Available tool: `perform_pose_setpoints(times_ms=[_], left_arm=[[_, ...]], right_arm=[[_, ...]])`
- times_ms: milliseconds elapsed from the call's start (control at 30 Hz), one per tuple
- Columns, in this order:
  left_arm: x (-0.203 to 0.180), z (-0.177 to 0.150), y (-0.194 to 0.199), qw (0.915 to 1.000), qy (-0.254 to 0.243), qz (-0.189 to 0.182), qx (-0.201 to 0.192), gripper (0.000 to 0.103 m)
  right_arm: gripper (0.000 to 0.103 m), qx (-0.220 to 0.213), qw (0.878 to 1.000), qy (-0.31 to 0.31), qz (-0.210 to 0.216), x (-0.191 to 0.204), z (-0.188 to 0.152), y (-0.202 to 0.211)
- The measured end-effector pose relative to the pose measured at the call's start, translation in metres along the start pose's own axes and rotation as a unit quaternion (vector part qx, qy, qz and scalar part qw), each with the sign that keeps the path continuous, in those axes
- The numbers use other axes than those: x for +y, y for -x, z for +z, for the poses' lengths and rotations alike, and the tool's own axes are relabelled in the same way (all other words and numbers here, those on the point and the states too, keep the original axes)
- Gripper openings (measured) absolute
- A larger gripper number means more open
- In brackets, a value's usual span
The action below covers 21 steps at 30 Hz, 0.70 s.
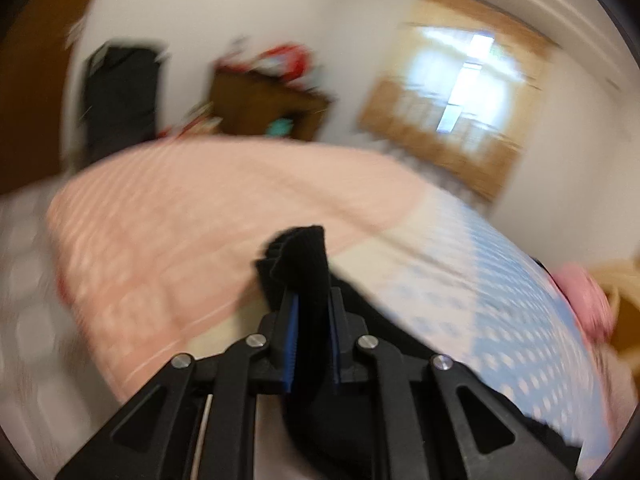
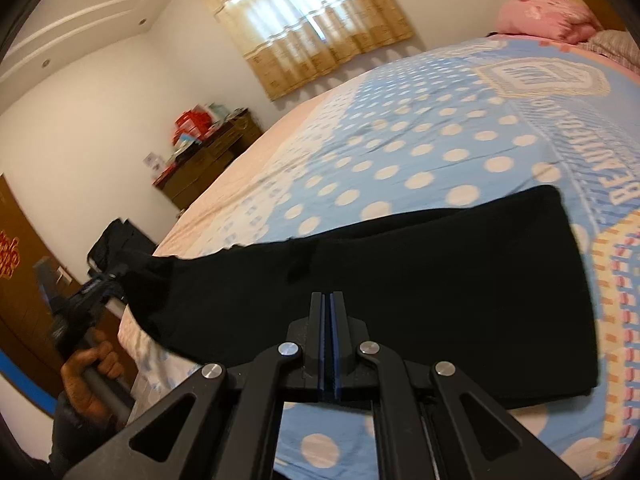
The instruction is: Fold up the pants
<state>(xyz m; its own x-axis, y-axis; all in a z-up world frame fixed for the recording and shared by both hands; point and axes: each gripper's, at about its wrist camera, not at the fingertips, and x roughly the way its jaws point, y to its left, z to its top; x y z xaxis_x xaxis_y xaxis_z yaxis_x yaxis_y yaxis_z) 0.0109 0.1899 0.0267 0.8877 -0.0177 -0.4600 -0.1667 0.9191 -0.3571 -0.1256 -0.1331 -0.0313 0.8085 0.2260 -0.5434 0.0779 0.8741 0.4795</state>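
Your left claw is clamped on a bunched end of the black pants, the cloth standing up between the blue pads, so you can carry that end over the rest for a fold. That view is badly blurred. Your right claw has its jaws pressed together; whether any cloth is pinched there you cannot tell, since the tips sit right at the near edge of the pants. The pants lie stretched flat across the blue polka-dot bedspread, one end lifted off the bed edge by your left hand, which keeps the cloth taut.
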Motion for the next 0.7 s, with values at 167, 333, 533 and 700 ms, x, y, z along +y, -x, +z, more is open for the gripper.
perform_pose_setpoints(times_ms=[167,333,533,700], left_arm=[[-0.074,-0.018,0.025,0.9859,-0.122,-0.115,-0.008,0.013],[-0.139,-0.061,0.044,0.9543,-0.199,-0.222,0.02,0.013],[-0.204,-0.116,0.07,0.8979,-0.285,-0.331,0.055,0.013],[-0.222,-0.159,0.066,0.865,-0.35,-0.346,0.095,0.013]], right_arm=[[0.003,-0.013,0.999,-0.031,-0.019,-0.023,0.005,0.013],[0.003,-0.033,0.998,-0.049,-0.036,-0.042,0.009,0.033],[0.003,-0.051,0.994,-0.082,-0.048,-0.07,0.009,0.058],[0.003,-0.048,0.992,-0.113,-0.014,-0.081,0.007,0.06]])
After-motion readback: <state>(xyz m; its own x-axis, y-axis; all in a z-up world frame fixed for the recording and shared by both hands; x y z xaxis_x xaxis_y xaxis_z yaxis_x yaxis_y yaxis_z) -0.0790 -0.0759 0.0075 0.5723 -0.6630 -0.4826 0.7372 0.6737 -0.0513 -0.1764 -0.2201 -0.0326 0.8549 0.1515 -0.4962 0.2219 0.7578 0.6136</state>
